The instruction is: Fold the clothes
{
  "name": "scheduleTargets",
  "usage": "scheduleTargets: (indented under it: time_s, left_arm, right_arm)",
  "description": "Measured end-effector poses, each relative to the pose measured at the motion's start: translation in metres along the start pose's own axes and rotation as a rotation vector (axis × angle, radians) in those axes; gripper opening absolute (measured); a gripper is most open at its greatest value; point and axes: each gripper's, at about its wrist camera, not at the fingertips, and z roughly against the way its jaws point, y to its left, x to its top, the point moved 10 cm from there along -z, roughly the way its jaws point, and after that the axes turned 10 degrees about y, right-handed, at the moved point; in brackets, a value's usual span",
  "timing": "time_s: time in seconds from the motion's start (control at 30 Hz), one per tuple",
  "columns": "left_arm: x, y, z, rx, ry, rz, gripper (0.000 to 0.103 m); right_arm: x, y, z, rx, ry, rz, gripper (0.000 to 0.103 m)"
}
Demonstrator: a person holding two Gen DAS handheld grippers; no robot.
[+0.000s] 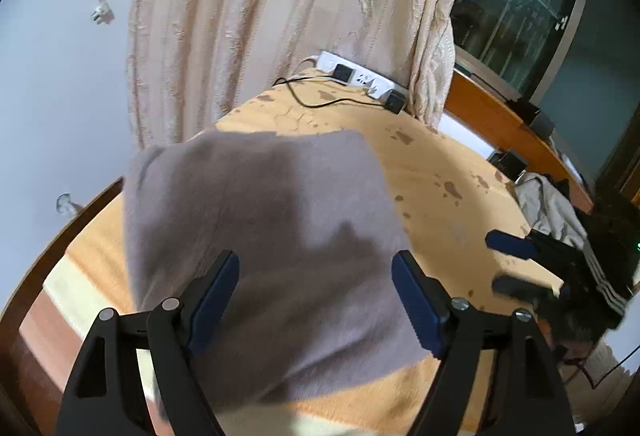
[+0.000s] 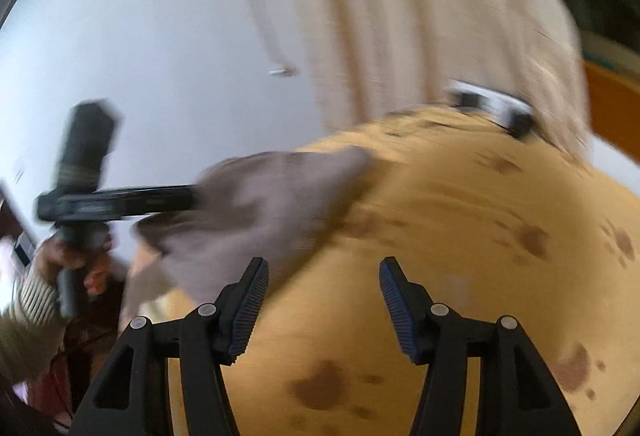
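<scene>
Both point downward over the orange surface. The left hand-held gripper is spread above the folded grey garment; the right hand-held gripper, spread and empty, sits beside it.

Folded garment on bed, left portion. Power strip behind, at far edge. Clothes pile right.

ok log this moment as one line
task: fold clothes | folded grey-brown fleece garment lying on orange spotted bedspread | left gripper above it, jaws open, empty | right gripper jaws open, empty
</scene>
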Motion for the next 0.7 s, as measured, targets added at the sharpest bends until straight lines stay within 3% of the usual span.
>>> scheduleTargets:
  time_s: [0.1,0.17,0.33,0.43,0.57,0.7]
  left_arm:
    - [-0.008,0.008,0.009,0.056,-0.013,-0.003,0.082]
    - [-0.008,0.017,0.012,0.112,-0.023,-0.013,0.082]
    - [-0.002,0.044,0.006,0.252,-0.043,-0.055,0.082]
    - [-0.008,0.058,-0.006,0.318,-0.017,-0.09,0.082]
    - [-0.017,0.073,-0.012,0.287,-0.005,-0.049,0.082]
    - [-0.013,0.073,0.014,0.294,-0.056,-0.041,0.082]
  right_arm:
    - [0.0,0.049,-0.016,0.015,0.032,0.147,0.06]
    - [-0.001,0.069,-0.032,-0.041,0.061,0.23,0.06]
    - [-0.011,0.08,-0.065,-0.086,0.144,0.278,0.06]
    - [-0.032,0.073,-0.08,-0.114,0.231,0.292,0.06]
    - [-0.045,0.065,-0.084,-0.097,0.264,0.251,0.06]
    - [-0.036,0.068,-0.075,-0.099,0.204,0.248,0.06]
